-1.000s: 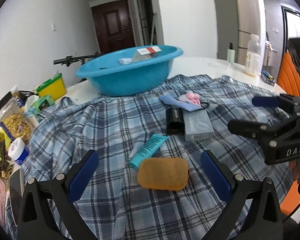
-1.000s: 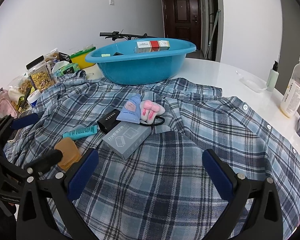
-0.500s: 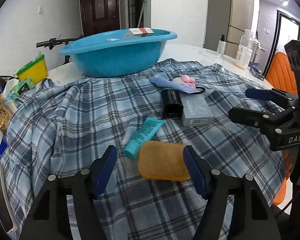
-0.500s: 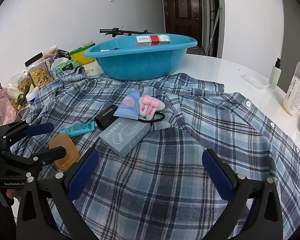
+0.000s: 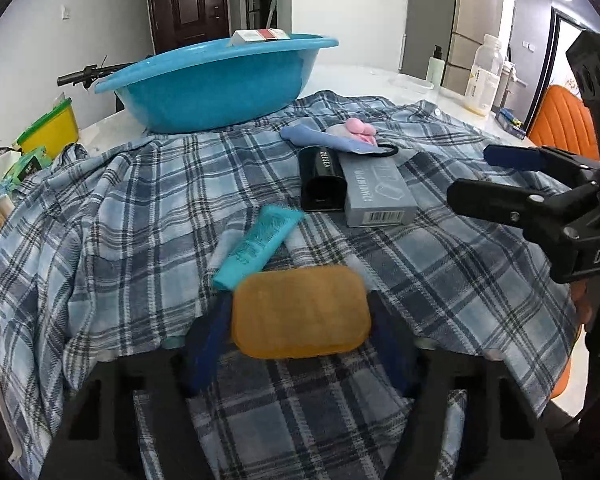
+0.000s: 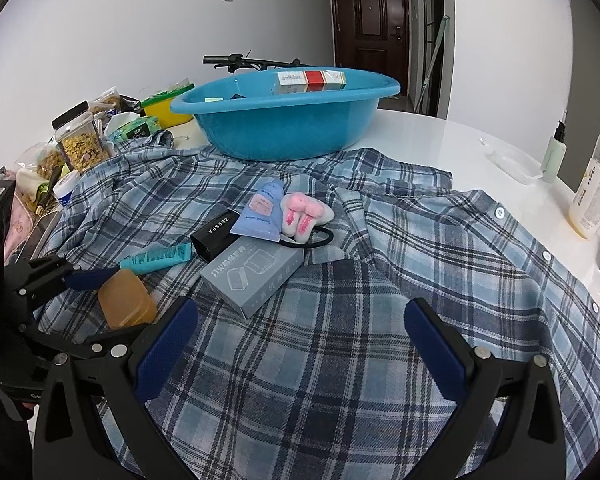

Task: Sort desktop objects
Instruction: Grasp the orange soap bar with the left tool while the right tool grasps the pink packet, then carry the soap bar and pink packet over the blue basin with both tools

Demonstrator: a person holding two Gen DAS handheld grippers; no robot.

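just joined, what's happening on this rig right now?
The left gripper has its fingers on either side of the amber rounded soap-like block lying on the blue plaid shirt. The right gripper hangs open over the shirt, holding nothing. The blue plastic basin behind already holds a red-and-white carton.

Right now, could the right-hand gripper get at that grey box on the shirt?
Probably yes. The right gripper is open and empty, the grey box lies just ahead of it on the plaid shirt, and nothing sits between them.
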